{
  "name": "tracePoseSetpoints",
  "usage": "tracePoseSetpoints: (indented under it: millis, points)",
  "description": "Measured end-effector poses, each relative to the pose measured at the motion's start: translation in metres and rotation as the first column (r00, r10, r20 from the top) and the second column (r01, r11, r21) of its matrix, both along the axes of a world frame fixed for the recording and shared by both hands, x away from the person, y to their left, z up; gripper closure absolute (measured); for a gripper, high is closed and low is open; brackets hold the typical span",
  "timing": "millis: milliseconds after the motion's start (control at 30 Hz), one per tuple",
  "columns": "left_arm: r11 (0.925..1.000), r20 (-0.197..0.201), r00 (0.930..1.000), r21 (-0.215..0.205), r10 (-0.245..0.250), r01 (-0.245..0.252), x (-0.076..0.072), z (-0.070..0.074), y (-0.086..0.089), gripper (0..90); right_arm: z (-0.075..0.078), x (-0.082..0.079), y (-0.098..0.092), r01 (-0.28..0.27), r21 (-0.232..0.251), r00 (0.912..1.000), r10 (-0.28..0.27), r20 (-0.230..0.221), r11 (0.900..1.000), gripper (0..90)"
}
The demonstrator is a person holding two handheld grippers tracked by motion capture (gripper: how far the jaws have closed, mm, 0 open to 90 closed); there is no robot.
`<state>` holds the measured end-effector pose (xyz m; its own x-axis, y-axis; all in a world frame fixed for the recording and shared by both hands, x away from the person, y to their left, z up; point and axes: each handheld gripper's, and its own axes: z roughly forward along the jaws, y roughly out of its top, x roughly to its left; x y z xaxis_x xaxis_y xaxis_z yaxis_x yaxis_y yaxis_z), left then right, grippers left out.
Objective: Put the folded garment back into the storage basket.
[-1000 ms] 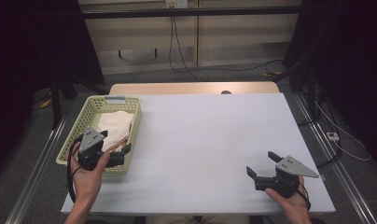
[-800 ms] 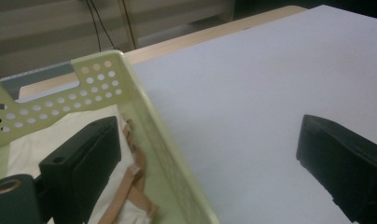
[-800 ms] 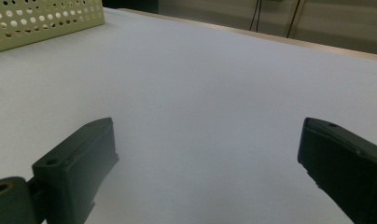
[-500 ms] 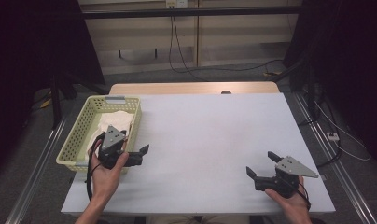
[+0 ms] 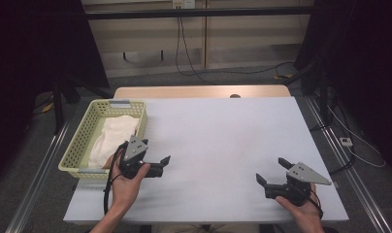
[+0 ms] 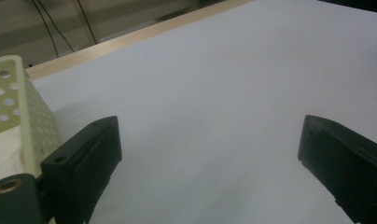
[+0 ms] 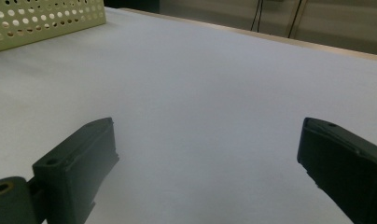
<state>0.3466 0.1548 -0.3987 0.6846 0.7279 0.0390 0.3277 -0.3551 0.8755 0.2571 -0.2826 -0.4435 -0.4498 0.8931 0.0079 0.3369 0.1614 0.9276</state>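
We see the white tabletop [image 5: 223, 145] w/ a yellow-green perforated basket [image 5: 82, 141] at its left edge; a white cloth [image 5: 114, 138] lies inside it. Our left hand-held gripper [image 5: 157, 160] sits just beside the basket's near right corner, jaws wide apart, nothing btwn them. Right hand-held gripper [image 5: 271, 172] is well apart near the front right, jaws also spread, empty.

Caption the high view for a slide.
Both open grippers, left and right, over white table; cloth in basket.
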Motion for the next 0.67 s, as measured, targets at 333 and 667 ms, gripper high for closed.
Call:
tracePoseSetpoints:
  millis: [333,667]
  points:
    - [0.9988,-0.012,0.9990,-0.027,-0.042,0.042,-0.008,-0.023,-0.009,5.8,0.000,0.000,0.000,-0.005,-0.001,1.0000,0.005,0.001,1.000,4.4]
    - [0.9997,-0.030,0.9995,-0.019,0.011,-0.011,-0.014,-0.036,-0.002,5.4,0.001,-0.001,-0.001,-0.011,0.005,0.9999,0.011,0.007,1.000,4.3]
